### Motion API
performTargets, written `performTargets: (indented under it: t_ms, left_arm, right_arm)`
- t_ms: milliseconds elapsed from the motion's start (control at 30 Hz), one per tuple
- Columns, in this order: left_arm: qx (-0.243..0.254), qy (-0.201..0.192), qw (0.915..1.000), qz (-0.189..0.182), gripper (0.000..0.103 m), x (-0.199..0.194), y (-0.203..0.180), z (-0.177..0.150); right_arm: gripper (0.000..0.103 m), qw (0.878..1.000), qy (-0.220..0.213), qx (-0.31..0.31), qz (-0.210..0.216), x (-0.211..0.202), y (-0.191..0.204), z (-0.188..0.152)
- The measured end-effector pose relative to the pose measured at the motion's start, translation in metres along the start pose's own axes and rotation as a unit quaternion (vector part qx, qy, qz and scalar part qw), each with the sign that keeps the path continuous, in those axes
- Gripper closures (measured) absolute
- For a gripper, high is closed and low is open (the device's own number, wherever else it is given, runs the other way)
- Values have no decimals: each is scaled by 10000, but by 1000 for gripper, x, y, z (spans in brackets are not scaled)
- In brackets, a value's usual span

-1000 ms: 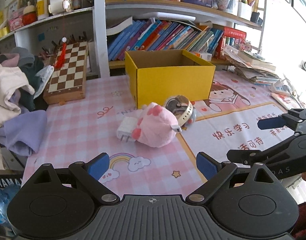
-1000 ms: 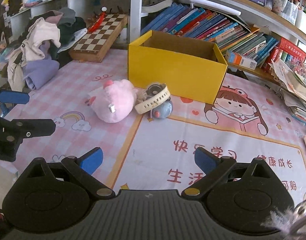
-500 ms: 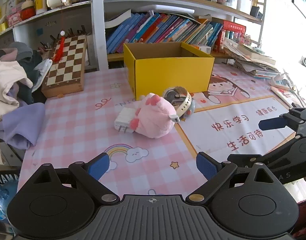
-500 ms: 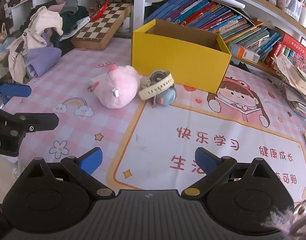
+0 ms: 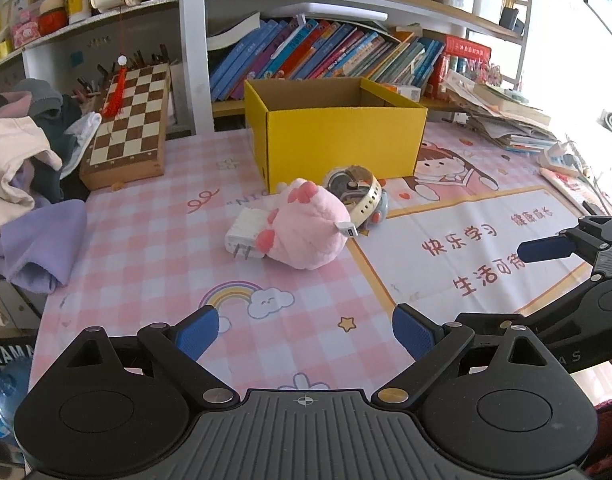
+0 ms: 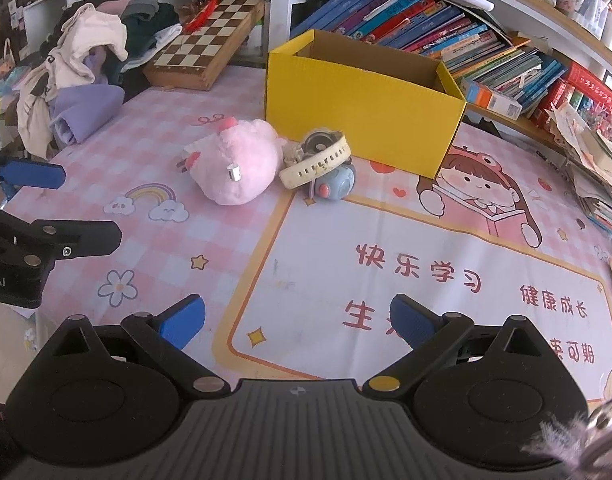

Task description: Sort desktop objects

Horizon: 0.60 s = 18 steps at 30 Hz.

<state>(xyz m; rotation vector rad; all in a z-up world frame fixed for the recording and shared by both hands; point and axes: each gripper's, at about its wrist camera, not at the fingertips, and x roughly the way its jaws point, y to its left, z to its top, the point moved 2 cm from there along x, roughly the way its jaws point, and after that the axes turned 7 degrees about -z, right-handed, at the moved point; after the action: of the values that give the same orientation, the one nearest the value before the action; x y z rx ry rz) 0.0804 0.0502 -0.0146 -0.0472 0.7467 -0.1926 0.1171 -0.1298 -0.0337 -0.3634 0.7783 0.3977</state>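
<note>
Both grippers hover low over the pink checked surface, and each has its jaws spread wide with nothing between them: the left gripper and the right gripper. Well ahead of both sets of jaws lies a small cluster of things. A pink plush toy rests on its side, touching a white charger plug on the side nearer the left jaws' left finger. On its other side, just beside it, a cream-strapped watch leans on a small blue round toy. Beyond the cluster, farther from the jaws, stands an open yellow box. A folded chessboard lies far ahead to the left.
</note>
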Motion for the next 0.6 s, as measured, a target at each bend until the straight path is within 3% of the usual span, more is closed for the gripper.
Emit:
performTargets:
  t_ms: [600]
  left_arm:
    - [211, 161, 9996, -29, 7, 10, -11, 4]
  right_arm:
    - [2, 9998, 194, 81, 58, 8, -7, 1]
